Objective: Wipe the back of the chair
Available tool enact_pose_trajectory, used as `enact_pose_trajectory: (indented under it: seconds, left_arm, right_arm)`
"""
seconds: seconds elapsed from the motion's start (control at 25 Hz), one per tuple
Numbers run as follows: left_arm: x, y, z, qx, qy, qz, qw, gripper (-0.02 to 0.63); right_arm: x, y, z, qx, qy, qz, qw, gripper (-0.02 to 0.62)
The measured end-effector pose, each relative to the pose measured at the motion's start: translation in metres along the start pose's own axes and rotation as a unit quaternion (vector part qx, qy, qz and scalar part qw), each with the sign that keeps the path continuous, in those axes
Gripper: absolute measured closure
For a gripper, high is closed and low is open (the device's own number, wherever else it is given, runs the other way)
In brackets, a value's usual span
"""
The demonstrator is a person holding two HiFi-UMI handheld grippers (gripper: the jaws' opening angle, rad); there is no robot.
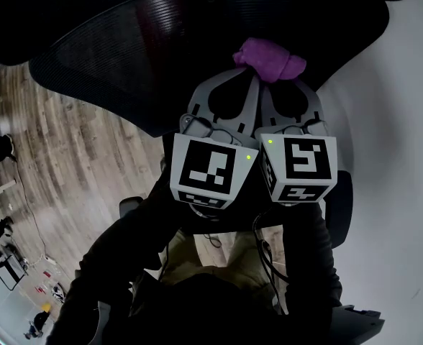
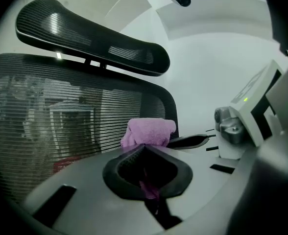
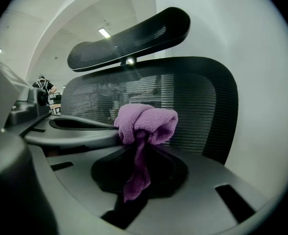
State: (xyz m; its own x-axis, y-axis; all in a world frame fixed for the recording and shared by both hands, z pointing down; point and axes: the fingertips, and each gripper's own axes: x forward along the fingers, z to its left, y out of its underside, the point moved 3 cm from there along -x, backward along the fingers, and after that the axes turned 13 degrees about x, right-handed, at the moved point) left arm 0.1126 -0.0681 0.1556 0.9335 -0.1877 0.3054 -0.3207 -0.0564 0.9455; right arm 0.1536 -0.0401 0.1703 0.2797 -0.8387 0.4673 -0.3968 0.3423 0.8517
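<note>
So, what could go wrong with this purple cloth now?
1. The purple towelling cloth sits bunched in a small wad, so the hard tips of the right tool may scrape the black mesh chair back.
2. The left tool pinches the same cloth; moving the two apart could pull it free.

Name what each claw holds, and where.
Left claw and right claw both pinch the purple cloth just below its bunched end.

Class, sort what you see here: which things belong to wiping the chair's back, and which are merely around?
In the job: purple cloth, clamped by both the left gripper and the right gripper; mesh chair back.

Just about: headrest; wooden floor; white wall; ceiling light.
</note>
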Motion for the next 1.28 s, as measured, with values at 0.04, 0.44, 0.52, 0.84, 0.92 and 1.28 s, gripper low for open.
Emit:
enact_pose_trajectory:
  seconds: [0.04,0.44,0.52,0.84,0.92,1.28]
  left_arm:
    - [0.0,-0.001,0.008,-0.002,-0.004,0.002,1.0,0.597]
    - [-0.041,0.013,0.032,-0.006,-0.03,0.008,0.9995,0.597]
    - [-0.042,0.009,0.044,-0.012,-0.035,0.009,0.9993,0.597]
    - [-0.054,0.01,0.069,-0.022,-0.052,0.012,0.9983,0.597]
    - [-0.059,0.013,0.073,-0.023,-0.056,0.014,0.9981,0.597]
    - [-0.089,0.026,0.1,-0.03,-0.081,0.02,0.996,0.597]
  right_arm:
    - [0.006,-0.004,0.005,-0.001,-0.004,0.002,1.0,0.538]
    - [0.008,0.005,0.053,-0.011,-0.029,0.005,1.0,0.538]
    - [0.014,-0.003,0.06,-0.014,-0.033,0.009,0.999,0.538]
    - [0.028,-0.011,0.085,-0.025,-0.048,0.017,0.998,0.538]
    - [0.03,-0.008,0.091,-0.028,-0.051,0.02,0.998,0.538]
    - [0.039,-0.001,0.13,-0.041,-0.074,0.027,0.996,0.538]
